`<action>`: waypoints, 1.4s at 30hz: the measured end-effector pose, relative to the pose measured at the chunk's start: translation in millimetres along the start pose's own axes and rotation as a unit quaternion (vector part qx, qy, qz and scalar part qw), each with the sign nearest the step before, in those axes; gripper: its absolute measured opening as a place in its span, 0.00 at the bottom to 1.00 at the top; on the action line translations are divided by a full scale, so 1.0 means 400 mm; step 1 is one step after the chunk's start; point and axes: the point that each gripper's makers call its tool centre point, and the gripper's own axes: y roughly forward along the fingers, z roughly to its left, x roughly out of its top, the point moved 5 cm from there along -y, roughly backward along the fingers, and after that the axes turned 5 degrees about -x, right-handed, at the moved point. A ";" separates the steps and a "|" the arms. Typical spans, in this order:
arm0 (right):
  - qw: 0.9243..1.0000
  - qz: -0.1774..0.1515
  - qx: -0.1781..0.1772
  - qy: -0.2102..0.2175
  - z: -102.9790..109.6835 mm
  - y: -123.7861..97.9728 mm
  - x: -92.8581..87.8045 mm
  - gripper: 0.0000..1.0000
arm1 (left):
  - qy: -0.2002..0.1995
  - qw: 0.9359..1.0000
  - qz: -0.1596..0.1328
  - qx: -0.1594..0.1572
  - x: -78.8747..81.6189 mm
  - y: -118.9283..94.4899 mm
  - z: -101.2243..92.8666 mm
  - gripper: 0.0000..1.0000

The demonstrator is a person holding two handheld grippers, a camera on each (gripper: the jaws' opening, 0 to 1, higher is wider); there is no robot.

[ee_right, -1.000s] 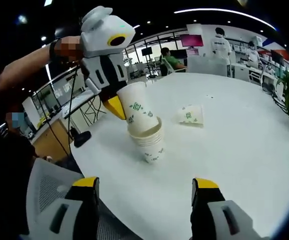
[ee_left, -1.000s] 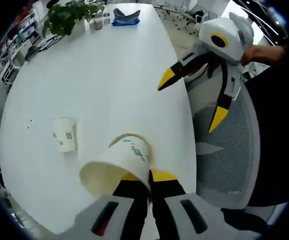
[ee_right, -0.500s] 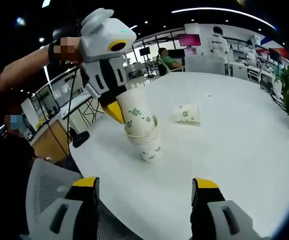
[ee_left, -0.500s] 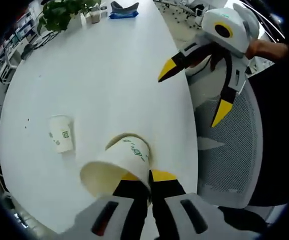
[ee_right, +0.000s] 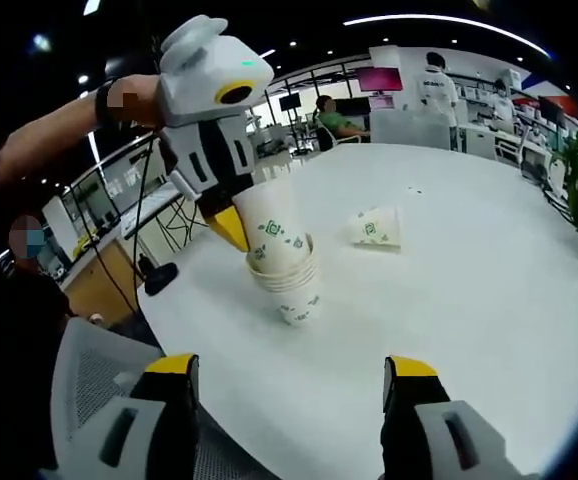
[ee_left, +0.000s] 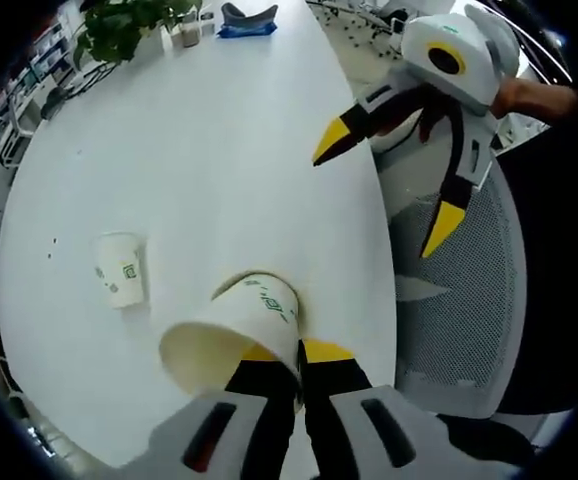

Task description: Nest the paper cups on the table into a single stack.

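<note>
My left gripper is shut on the rim of a white paper cup with a green logo, its base pushed into the stack of cups below. In the right gripper view that held cup sits tilted in the stack of cups, with the left gripper above it. One more paper cup lies on its side on the white table, also seen as the lying cup. My right gripper is open and holds nothing, off the table edge; it shows as the right gripper in the left gripper view.
A mesh office chair stands beside the table edge. A potted plant and a blue object sit at the table's far end. People and desks fill the office behind.
The held cup has sunk lower into the stack over the last second. The right gripper has stayed open and nearly still.
</note>
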 end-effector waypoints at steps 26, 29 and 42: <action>1.000 0.006 0.005 -0.003 -0.020 0.021 0.009 0.75 | 0.017 1.000 -0.011 -0.007 -0.001 -0.007 -0.007 0.03; 1.000 0.007 0.008 -0.004 -0.021 0.025 0.008 0.75 | 0.017 1.000 -0.013 -0.005 -0.005 -0.009 -0.008 0.05; 0.999 0.017 0.026 -0.023 -0.005 0.042 0.017 0.75 | -0.002 0.999 -0.049 0.015 -0.011 -0.030 -0.019 0.10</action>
